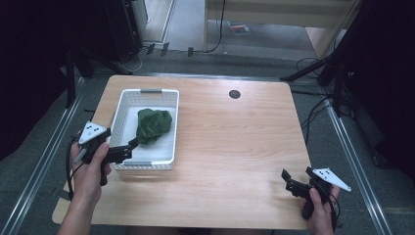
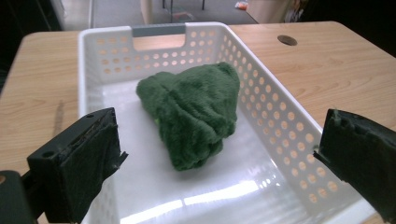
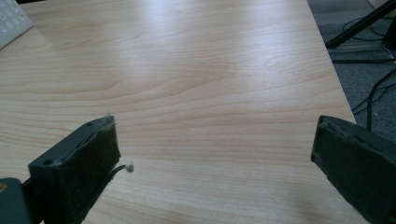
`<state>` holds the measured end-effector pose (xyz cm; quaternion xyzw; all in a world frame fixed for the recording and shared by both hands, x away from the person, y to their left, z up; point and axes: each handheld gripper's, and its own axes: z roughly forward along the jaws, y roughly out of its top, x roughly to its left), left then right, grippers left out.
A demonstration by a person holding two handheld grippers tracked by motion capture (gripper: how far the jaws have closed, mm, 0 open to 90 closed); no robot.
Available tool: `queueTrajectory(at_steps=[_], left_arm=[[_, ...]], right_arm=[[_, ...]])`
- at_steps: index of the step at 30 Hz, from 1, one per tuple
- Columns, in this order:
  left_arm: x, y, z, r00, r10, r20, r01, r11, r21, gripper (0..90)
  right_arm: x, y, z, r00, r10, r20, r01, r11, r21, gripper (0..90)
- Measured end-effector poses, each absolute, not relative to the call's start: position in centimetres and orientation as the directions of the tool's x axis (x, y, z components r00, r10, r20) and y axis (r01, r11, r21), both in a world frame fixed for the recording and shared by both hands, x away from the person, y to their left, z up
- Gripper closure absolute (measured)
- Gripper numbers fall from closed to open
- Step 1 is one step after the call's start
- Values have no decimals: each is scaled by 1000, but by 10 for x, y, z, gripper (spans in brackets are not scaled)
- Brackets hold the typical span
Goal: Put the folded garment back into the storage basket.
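Observation:
A white perforated basket (image 1: 122, 105) stands on the left half of the wooden table (image 1: 235, 137). In it lies a crumpled dark green fuzzy cloth (image 1: 154, 125). My left gripper (image 1: 128, 150) hovers at the basket's near left corner, open, its jaws pointing at the cloth and apart from it. In the left gripper view the cloth (image 2: 196, 112) lies in the basket (image 2: 84, 70) ahead of the open left gripper (image 2: 219, 163), nothing between the jaws. My right gripper (image 1: 296, 173) is at the table's near right corner, open over bare wood (image 3: 210, 70), and the right gripper (image 3: 215, 163) holds nothing.
A round cable hole (image 1: 234, 94) sits near the table's far edge. The basket's corner (image 3: 11, 23) is at the far left of the right gripper view. Black stands and cables (image 1: 318, 73) lie on the floor beyond the table's right side.

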<state>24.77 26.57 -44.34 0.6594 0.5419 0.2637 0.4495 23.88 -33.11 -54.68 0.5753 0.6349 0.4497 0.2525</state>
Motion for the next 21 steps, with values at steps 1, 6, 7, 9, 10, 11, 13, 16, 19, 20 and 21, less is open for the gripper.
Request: queueTrajectory(at_steps=[1,6,7,9,10,11,13,16,19,20,21], left_arm=[[243,269,-445,266,954,-138,464,-2,886,0],[225,285,-453,224,963,-152,438,40,898,0],[223,287,-454,218,964,-154,434,45,900,0],[217,293,-458,206,965,-159,424,59,904,0],[215,295,-460,205,966,-159,420,60,906,0],[211,298,-463,208,965,-159,412,61,909,0],[205,304,-469,208,966,-152,402,57,914,0],[198,310,-476,198,968,-156,389,69,919,0],[190,318,-485,183,969,-166,382,85,920,0],[187,320,-488,179,969,-167,383,88,919,0],[185,321,-491,174,970,-170,383,93,919,0]], right_arm=[[239,-331,-547,-211,958,196,503,-66,862,12],[239,-331,-547,-210,958,197,501,-67,863,12],[239,-331,-547,-209,958,197,502,-68,862,12],[239,-331,-547,-209,958,197,502,-68,862,12],[239,-331,-547,-209,958,197,502,-68,862,12],[239,-331,-547,-209,958,197,502,-68,862,12],[239,-331,-547,-208,958,198,502,-69,862,12],[239,-331,-547,-208,958,197,502,-69,862,12],[239,-331,-547,-207,959,196,501,-68,863,12],[239,-331,-547,-206,959,195,502,-67,862,12],[239,-331,-547,-206,959,195,502,-68,862,12]])
